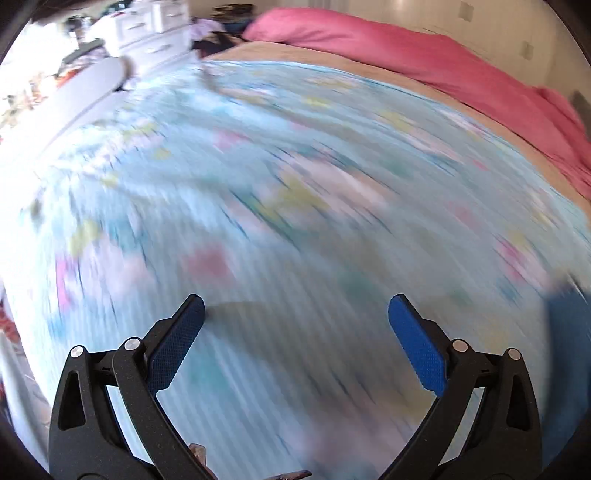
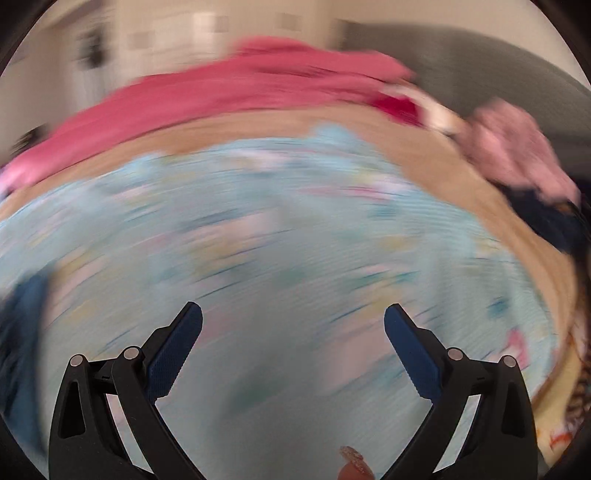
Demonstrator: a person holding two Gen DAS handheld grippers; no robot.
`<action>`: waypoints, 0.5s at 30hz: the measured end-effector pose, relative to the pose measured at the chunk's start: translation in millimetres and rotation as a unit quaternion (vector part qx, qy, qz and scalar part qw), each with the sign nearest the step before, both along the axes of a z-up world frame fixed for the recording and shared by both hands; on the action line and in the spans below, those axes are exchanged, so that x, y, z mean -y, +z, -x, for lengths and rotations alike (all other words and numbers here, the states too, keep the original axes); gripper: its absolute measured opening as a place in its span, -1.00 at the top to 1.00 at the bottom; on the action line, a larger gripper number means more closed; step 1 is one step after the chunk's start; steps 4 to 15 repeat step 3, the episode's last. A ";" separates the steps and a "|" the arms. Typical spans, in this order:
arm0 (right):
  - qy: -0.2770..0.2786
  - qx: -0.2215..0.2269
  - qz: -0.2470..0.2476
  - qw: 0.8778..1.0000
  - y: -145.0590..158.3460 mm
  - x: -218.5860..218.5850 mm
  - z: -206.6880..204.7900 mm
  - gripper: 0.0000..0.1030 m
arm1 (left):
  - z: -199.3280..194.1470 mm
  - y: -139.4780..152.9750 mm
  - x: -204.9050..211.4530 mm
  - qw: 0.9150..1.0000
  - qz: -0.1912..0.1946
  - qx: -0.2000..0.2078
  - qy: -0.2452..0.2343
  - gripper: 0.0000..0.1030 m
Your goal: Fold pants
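Both views are motion-blurred. My left gripper [image 1: 296, 308] is open and empty above a light blue patterned bedspread [image 1: 277, 184]. A dark blue cloth, likely the pants [image 1: 567, 325], shows at the far right edge of the left wrist view. My right gripper [image 2: 293, 317] is open and empty above the same bedspread [image 2: 277, 229]. The dark blue cloth [image 2: 22, 332] shows at the far left edge of the right wrist view.
A pink duvet [image 1: 406, 51] lies along the far side of the bed, also in the right wrist view [image 2: 221, 92]. A white dresser [image 1: 147, 33] stands at the back left. A pink garment [image 2: 517, 155] and a dark item [image 2: 550, 225] lie at the right.
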State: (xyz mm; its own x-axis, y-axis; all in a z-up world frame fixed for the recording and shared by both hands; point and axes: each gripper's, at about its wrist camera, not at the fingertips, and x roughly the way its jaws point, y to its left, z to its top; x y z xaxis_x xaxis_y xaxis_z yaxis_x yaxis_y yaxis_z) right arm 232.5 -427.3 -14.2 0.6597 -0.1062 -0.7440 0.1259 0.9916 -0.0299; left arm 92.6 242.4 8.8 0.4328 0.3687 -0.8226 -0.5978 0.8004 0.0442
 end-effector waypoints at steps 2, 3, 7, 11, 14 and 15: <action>-0.066 -0.020 -0.001 0.998 -9.8 47.2 -39.1 -0.91 | -16.7 -9.2 -25.1 0.999 -0.017 -0.014 0.024 -0.82; -0.096 -0.026 0.002 0.995 -14.0 64.9 -53.5 -0.91 | -26.1 -17.0 -33.6 0.999 -0.026 -0.028 0.027 -0.84; -0.096 -0.026 0.002 0.995 -14.0 64.9 -53.5 -0.91 | -26.1 -17.0 -33.6 0.999 -0.026 -0.028 0.027 -0.84; -0.096 -0.026 0.002 0.995 -14.0 64.9 -53.5 -0.91 | -26.1 -17.0 -33.6 0.999 -0.026 -0.028 0.027 -0.84; -0.096 -0.026 0.002 0.995 -14.0 64.9 -53.5 -0.91 | -26.1 -17.0 -33.6 0.999 -0.026 -0.028 0.027 -0.84; -0.096 -0.026 0.002 0.995 -14.0 64.9 -53.5 -0.91 | -26.1 -17.0 -33.6 0.999 -0.026 -0.028 0.027 -0.84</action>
